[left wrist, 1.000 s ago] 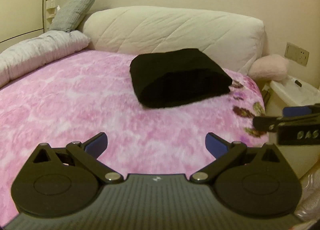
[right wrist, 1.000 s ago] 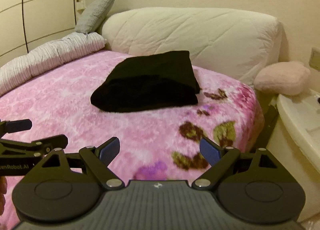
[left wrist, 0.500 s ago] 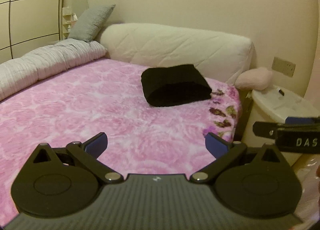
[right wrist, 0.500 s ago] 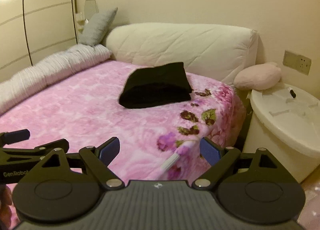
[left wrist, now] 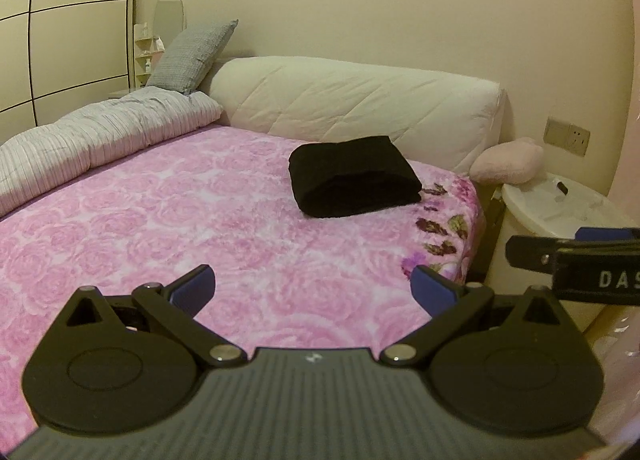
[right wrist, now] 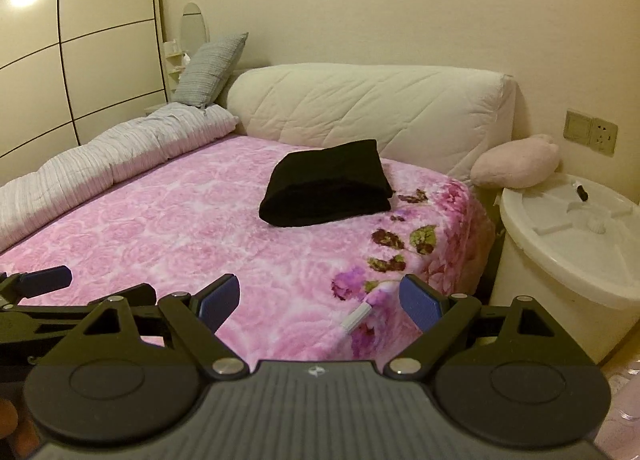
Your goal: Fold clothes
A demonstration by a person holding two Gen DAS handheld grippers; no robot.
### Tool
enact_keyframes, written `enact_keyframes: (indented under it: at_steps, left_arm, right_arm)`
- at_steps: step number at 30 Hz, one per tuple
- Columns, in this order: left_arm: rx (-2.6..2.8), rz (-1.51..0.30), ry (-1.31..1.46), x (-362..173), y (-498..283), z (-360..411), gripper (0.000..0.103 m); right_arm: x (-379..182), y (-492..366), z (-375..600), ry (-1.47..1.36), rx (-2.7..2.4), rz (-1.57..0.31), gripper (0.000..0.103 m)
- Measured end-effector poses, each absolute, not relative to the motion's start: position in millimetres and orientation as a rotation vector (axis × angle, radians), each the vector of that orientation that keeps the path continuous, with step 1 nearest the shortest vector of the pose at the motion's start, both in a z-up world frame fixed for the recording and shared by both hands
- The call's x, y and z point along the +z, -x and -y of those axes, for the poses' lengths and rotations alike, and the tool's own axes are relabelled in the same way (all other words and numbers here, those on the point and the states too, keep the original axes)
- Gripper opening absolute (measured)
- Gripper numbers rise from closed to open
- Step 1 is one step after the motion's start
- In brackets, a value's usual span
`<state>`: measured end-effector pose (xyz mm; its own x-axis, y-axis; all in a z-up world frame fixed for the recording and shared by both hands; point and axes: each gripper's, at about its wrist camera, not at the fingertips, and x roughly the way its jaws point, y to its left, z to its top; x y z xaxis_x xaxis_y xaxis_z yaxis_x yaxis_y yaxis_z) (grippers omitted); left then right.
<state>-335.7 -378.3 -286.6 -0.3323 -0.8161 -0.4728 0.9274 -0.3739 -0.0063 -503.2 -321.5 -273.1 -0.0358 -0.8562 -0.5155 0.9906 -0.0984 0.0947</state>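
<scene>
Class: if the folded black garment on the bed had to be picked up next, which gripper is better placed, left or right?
Right, narrowly. Both the left gripper and right gripper are open and empty, well short of the black garment. It lies near the bed's right edge, the right gripper's side.

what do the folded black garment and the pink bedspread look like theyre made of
Folded black garment: probably a thick knit or fleece, matte, with soft rounded fold edges and no shine. Pink bedspread: looks like plush fleece with a printed rose pattern and a fuzzy, slightly dimpled surface. Exact fibres cannot be told.
</scene>
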Motion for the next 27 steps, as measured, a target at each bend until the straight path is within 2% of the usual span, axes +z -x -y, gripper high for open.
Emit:
enact_keyframes:
  at_steps: [27]
  left_arm:
    - [-1.877, -0.311, -0.520, -294, 357, 393, 0.102]
  right_arm:
    - [-279, 520, 336, -0.534, -1.621, -0.348, 0.089]
